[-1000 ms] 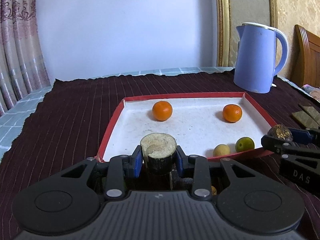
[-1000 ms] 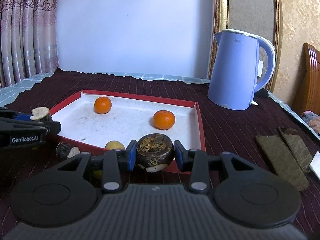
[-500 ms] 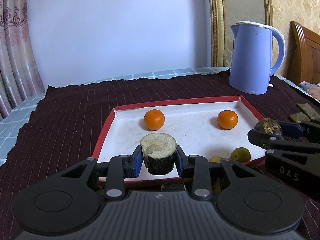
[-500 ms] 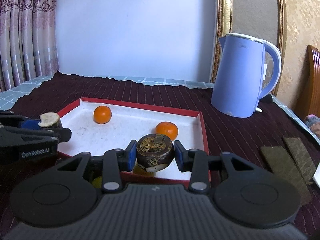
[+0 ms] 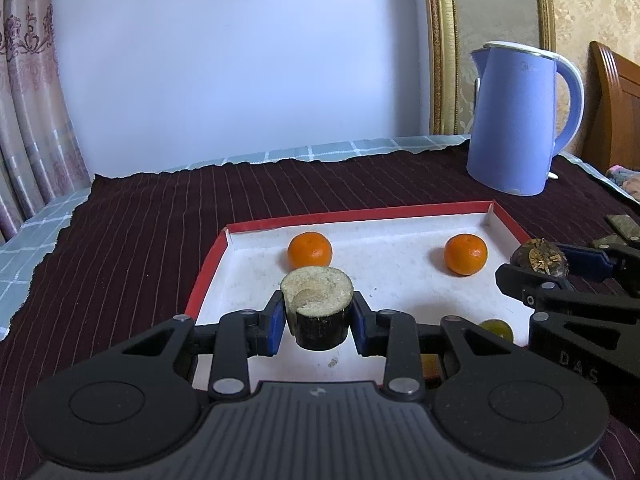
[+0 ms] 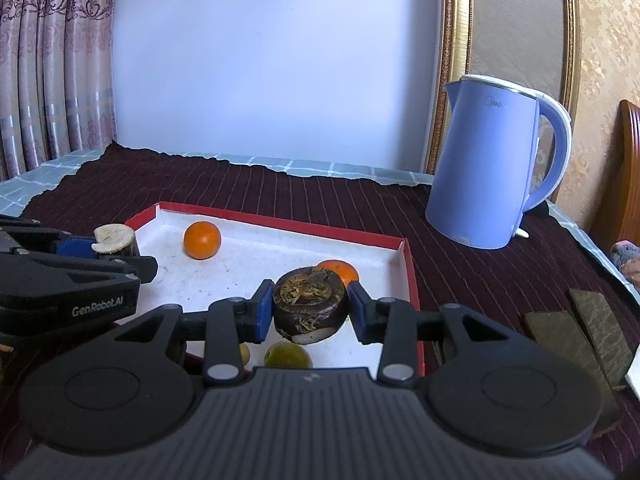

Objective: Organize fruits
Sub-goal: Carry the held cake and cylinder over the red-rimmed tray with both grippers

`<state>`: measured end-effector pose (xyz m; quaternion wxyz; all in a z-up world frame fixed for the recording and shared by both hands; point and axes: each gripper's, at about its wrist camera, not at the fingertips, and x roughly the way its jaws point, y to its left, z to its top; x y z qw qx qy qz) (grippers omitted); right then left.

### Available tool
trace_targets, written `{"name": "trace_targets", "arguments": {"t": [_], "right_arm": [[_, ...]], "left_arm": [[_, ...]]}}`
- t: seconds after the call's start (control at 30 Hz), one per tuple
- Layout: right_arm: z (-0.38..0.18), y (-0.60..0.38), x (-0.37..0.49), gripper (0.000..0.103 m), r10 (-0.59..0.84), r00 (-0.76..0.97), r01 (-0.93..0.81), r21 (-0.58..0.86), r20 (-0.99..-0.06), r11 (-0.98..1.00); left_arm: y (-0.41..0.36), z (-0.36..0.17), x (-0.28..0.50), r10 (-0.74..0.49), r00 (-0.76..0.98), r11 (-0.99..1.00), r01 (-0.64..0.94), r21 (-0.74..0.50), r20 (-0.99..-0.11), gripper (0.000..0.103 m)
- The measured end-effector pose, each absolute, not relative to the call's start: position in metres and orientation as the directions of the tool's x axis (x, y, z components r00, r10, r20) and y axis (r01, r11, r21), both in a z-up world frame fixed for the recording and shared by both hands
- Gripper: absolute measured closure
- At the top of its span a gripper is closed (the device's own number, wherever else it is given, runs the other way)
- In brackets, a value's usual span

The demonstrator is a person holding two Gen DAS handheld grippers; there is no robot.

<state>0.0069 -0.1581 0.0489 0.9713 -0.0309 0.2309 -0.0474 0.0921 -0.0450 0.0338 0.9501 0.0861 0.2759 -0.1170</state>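
Left gripper (image 5: 318, 322) clamps a stiff cane stub (image 5: 317, 306) by its sides, right gripper (image 6: 310, 312) a firm, roundish dark fruit (image 6: 310, 304), both over the tray (image 5: 212, 264).

Left gripper (image 5: 317, 320) and right gripper (image 6: 310, 310) level, side by side, jaws closed on loads; right apparently slightly farther forward.

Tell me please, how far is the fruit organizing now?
Done: two oranges and a green fruit lie in the red tray. In hand: left gripper holds a sugarcane piece, right gripper a water chestnut, both above the tray. Left: releasing them.
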Motion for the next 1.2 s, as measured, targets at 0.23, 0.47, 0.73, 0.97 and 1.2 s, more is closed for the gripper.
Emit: {"name": "trace_targets", "arguments": {"t": [0.23,0.47,0.73,0.97,1.2], "right_arm": [[0.051,-0.160,0.016,0.066,-0.113,0.886,0.086,-0.080,-0.450,0.993],[0.052,-0.165,0.029,0.066,-0.123,0.879,0.099,-0.075,-0.460,0.992],[0.052,-0.170,0.043,0.066,-0.132,0.874,0.108,-0.079,-0.468,0.991],[0.050,-0.173,0.055,0.066,-0.137,0.867,0.112,-0.081,-0.480,0.990],[0.045,-0.174,0.066,0.066,-0.142,0.857,0.112,-0.089,-0.496,0.990]], "left_arm": [[-0.047,0.029,0.107,-0.159,0.814,0.961,0.256,0.100,-0.559,0.070],[-0.050,0.027,0.121,-0.143,0.810,0.963,0.245,0.107,-0.569,0.070],[-0.057,0.026,0.134,-0.127,0.811,0.963,0.239,0.124,-0.571,0.070],[-0.060,0.022,0.146,-0.111,0.808,0.964,0.229,0.133,-0.579,0.070],[-0.062,0.019,0.156,-0.099,0.809,0.964,0.223,0.147,-0.579,0.070]]}}
